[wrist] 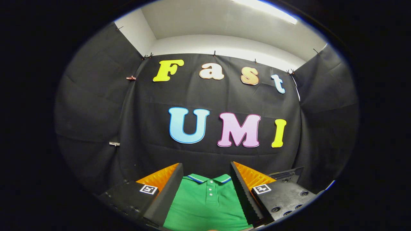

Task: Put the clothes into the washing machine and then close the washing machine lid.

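Observation:
A green polo shirt (208,205) with a blue-and-white edged collar and a short row of white buttons lies flat below me. I see it through the gap between my two fingers, its collar pointing towards the booth wall. My gripper (206,165) is open, its fingers spread wide to either side of the shirt's collar and chest. Neither finger visibly presses on the fabric. The shirt's sleeves and lower part are hidden by the fingers.
Black cloth walls (96,106) close the booth ahead and on both sides, a short way beyond the shirt. A dark flat-edged object (287,174) sticks out just behind the right finger. Above the cloth are a white wall and a ceiling light (266,8).

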A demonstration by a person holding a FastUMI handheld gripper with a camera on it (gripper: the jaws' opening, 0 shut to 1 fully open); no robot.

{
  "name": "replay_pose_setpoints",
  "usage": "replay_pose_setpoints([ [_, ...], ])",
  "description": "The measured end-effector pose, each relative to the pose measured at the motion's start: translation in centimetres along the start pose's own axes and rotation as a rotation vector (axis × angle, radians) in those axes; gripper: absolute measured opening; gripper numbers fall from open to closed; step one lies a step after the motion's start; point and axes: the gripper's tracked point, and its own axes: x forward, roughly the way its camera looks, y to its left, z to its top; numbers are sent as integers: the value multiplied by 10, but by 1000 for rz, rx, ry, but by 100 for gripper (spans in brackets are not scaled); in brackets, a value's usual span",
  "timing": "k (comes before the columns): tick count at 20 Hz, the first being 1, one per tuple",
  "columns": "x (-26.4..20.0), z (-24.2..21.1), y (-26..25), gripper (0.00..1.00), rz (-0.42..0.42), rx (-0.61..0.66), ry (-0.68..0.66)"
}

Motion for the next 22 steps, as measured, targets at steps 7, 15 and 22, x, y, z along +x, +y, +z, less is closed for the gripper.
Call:
replay_pose_setpoints([
  [7,3,8,-12,92,-21,-22,-50],
  [15,18,-40,-19,92,-36,110,147],
  [22,23,-41,-16,92,-64,71,135],
])
